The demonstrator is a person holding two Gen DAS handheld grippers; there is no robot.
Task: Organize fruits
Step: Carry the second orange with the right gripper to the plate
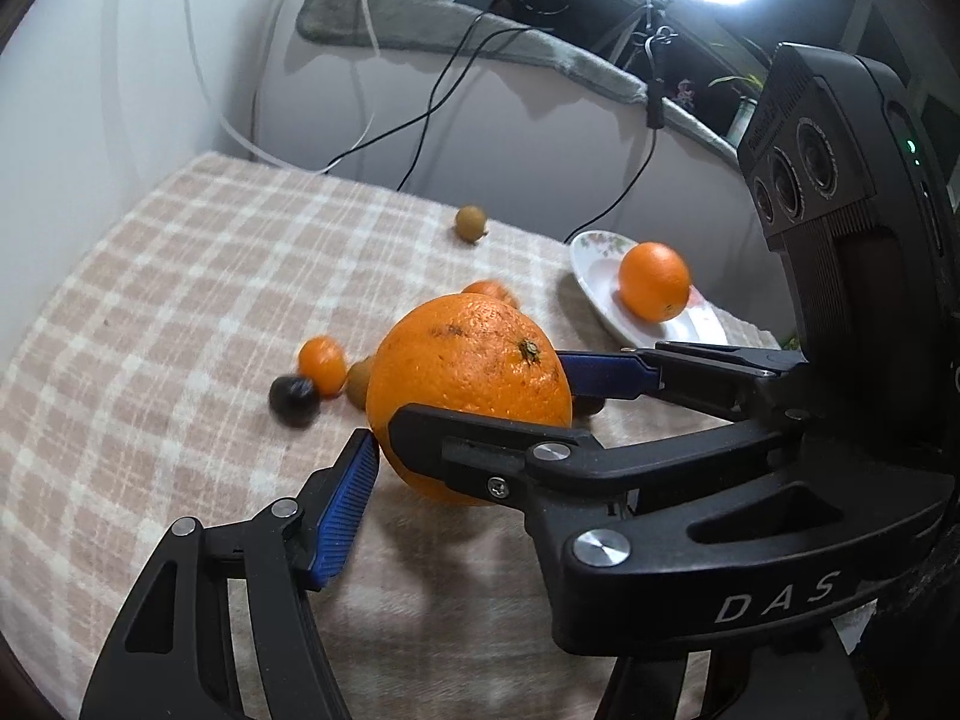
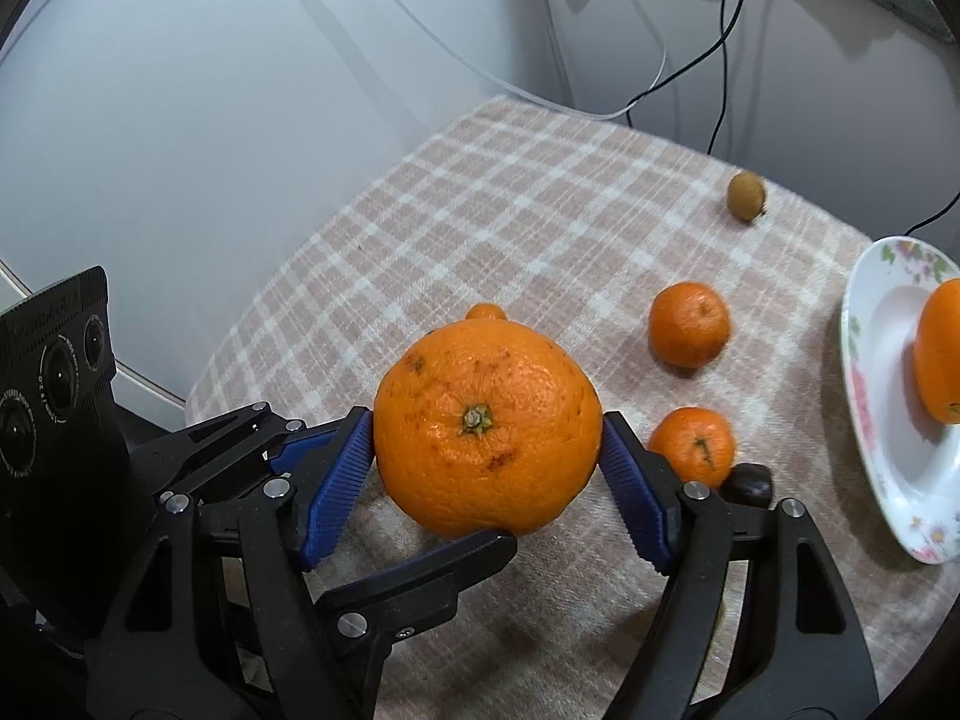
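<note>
Orange against the checked cloth [image 2: 510, 210], the big orange [image 2: 480, 372] is hanging just above it. The right gripper [image 2: 487, 420] is pinching it at a wide spread, both blue pads on the peel. The left gripper [image 1: 480, 456] is crowding in about half open, one pad tip touching the fruit. I cannot tell whether it is gripping. Another orange [image 1: 654, 282] is sitting on the flowered plate [image 2: 870, 420] nearby.

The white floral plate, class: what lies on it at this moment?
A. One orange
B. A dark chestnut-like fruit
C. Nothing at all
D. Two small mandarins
A: a single orange sits on the plate, while the small mandarins and the dark fruit lie on the checked cloth, and the big orange is in the tongs.
</note>
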